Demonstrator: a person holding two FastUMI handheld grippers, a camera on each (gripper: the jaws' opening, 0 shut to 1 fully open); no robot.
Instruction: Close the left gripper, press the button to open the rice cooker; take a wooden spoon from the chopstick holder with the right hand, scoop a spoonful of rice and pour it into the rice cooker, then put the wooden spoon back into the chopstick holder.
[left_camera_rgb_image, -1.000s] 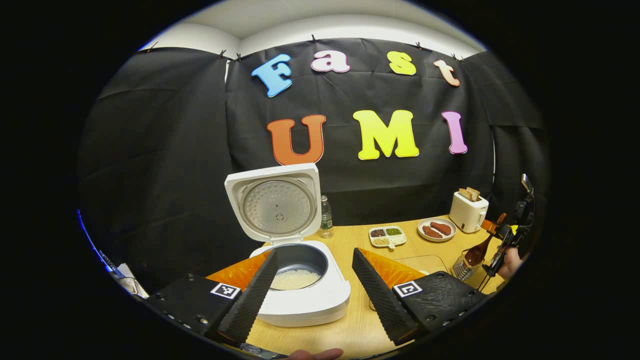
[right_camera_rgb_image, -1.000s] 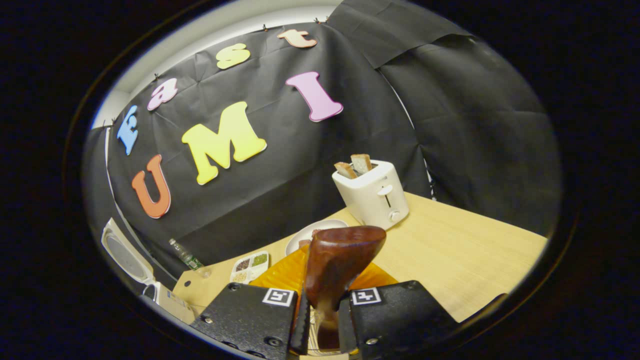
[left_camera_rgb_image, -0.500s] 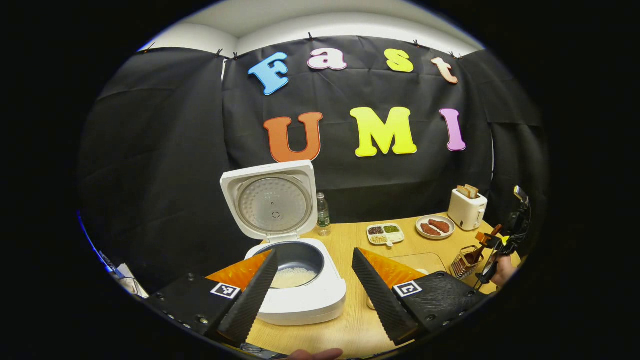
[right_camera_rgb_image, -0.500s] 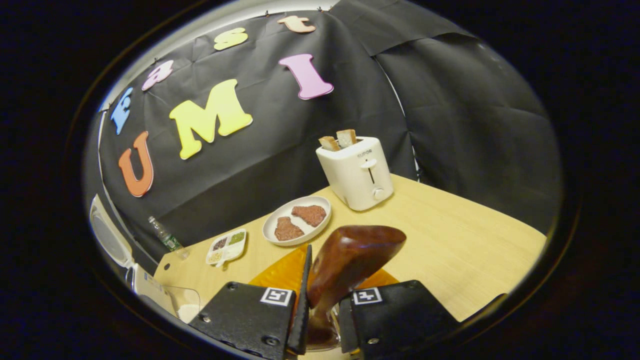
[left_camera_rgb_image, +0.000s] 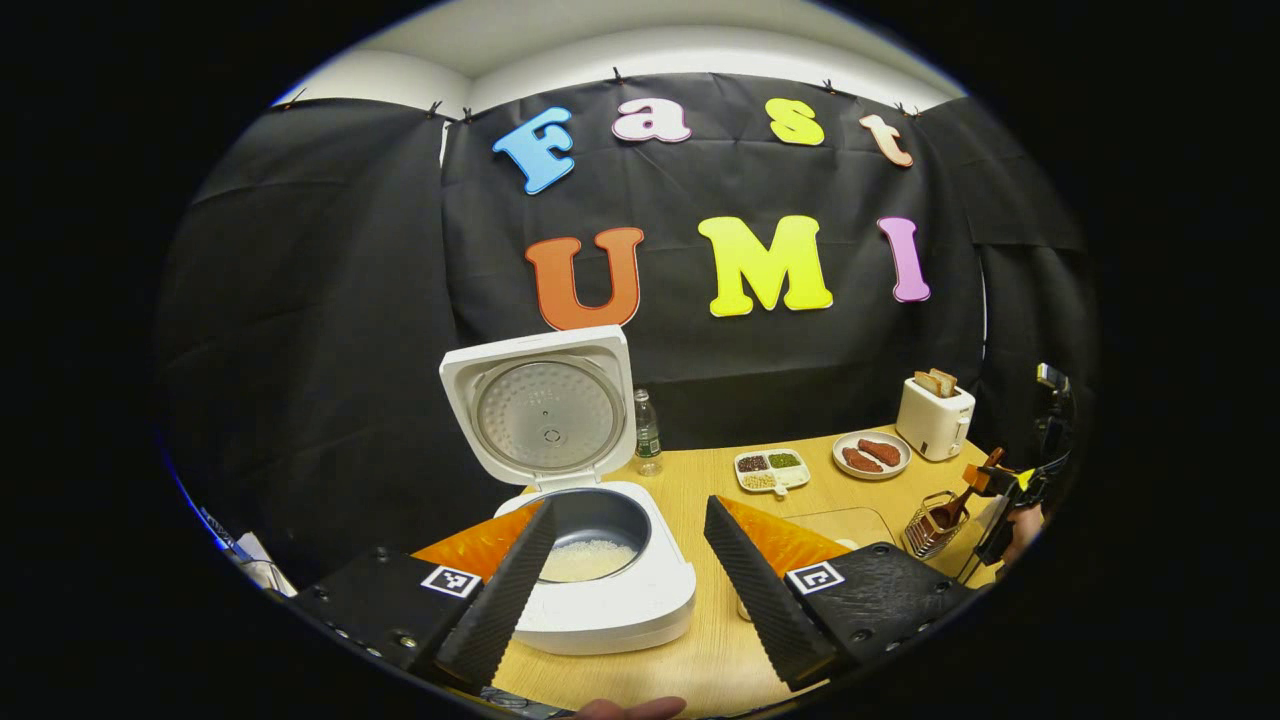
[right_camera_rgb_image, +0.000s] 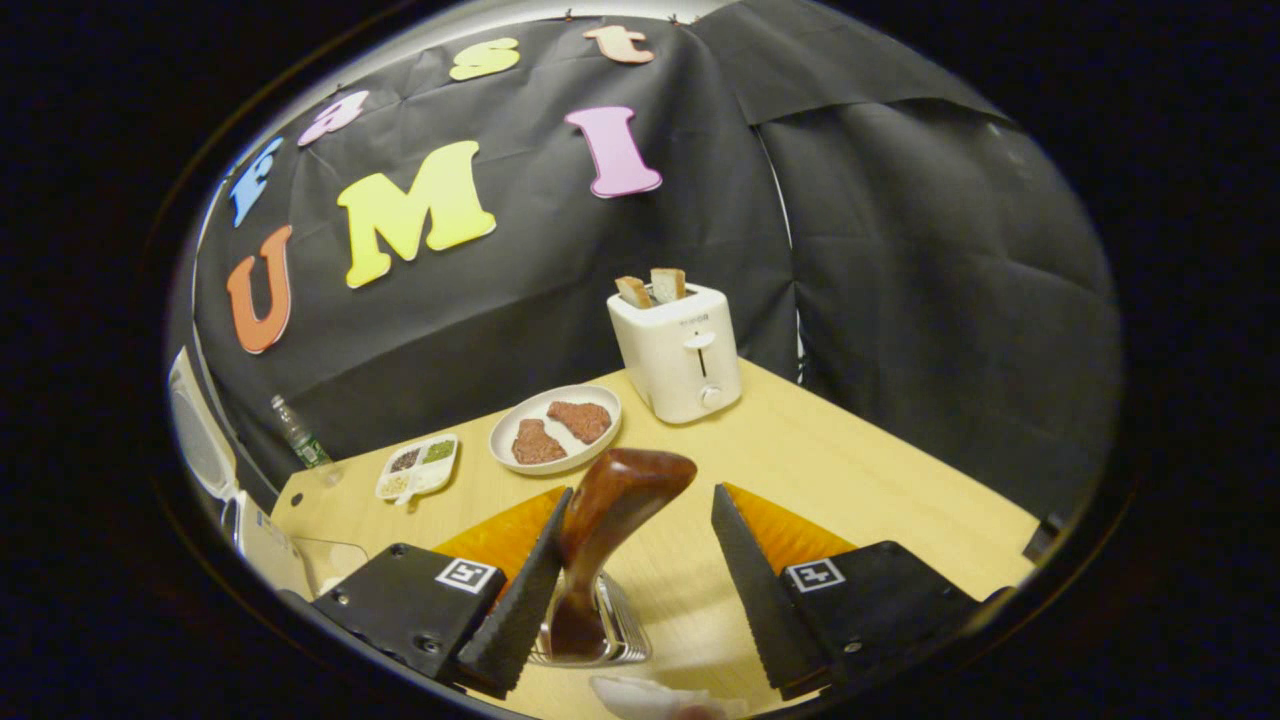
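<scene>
The white rice cooker (left_camera_rgb_image: 620, 605) stands with its lid (left_camera_rgb_image: 545, 410) up and white rice (left_camera_rgb_image: 588, 560) in the pot. My left gripper (left_camera_rgb_image: 630, 508) hangs open just in front of it, holding nothing. The dark wooden spoon (right_camera_rgb_image: 610, 510) stands in the wire chopstick holder (right_camera_rgb_image: 612, 635), bowl end up. My right gripper (right_camera_rgb_image: 640, 495) is open around it; the spoon leans by the left finger, and the right finger is apart from it. In the left gripper view the spoon (left_camera_rgb_image: 950, 508) and holder (left_camera_rgb_image: 925, 532) sit at the far right, beside the right gripper (left_camera_rgb_image: 1008, 492).
A white toaster (right_camera_rgb_image: 680, 350) with bread, a plate (right_camera_rgb_image: 600, 440) of meat, a divided dish (right_camera_rgb_image: 418, 468) of grains and a bottle (right_camera_rgb_image: 300, 440) line the back of the wooden table (right_camera_rgb_image: 850, 470). A clear container (left_camera_rgb_image: 845, 525) sits between cooker and holder.
My right gripper has opened and let go of the spoon, which now rests lower in the holder. The left gripper has hardly moved.
</scene>
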